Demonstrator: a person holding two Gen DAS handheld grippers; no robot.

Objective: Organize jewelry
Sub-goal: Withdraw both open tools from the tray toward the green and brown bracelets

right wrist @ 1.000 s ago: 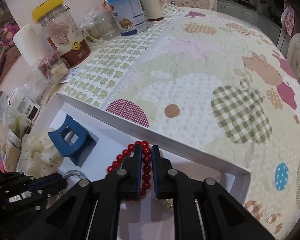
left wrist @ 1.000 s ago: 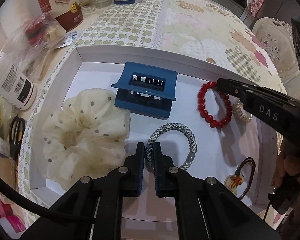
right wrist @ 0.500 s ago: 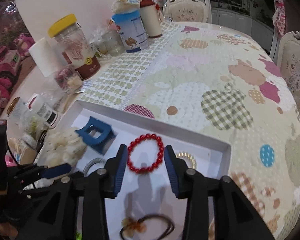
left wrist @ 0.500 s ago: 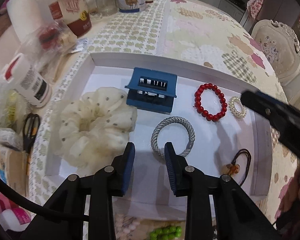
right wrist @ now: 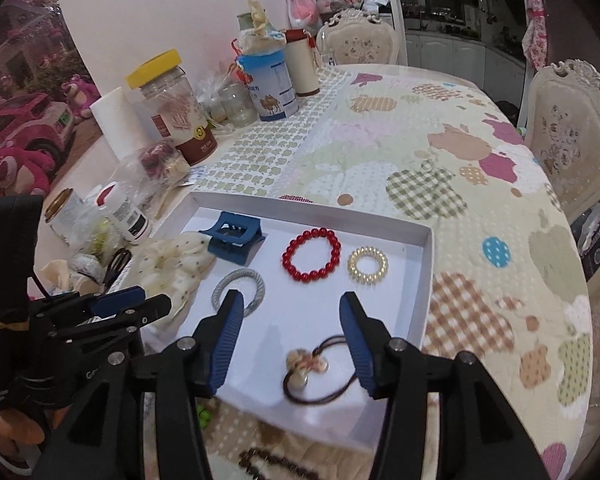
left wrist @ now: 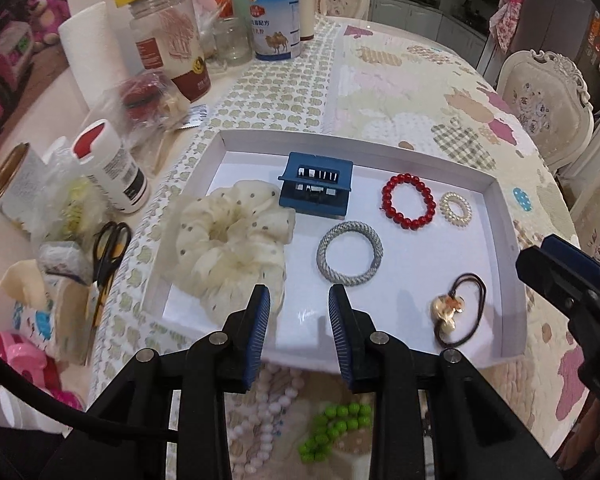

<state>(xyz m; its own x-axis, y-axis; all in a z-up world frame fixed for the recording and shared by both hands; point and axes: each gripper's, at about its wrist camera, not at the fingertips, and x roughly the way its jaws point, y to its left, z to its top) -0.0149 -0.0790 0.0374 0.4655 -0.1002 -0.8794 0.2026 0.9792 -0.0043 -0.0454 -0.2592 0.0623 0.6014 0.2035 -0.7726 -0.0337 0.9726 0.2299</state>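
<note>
Patchwork tablecloth (right wrist: 440, 160) carries a white tray (left wrist: 512, 280) ahead of both claws. Left gripper (left wrist: 299, 308) and right gripper (right wrist: 290, 320) gape wide, holding nothing. Only the left view shows green beads (left wrist: 332, 428) beneath its claw. Beyond its tips lie scrunchie (left wrist: 232, 240), blue clip (left wrist: 316, 188), grey bracelet (left wrist: 350, 252), red bracelet (left wrist: 408, 201).

The blue-and-white tin (left wrist: 275, 20) at the back of the counter shows a camel picture under Chinese characters too small to read. The yellow-lidded jar (left wrist: 168, 36) wears a red label with a round gold seal, its print illegible
</note>
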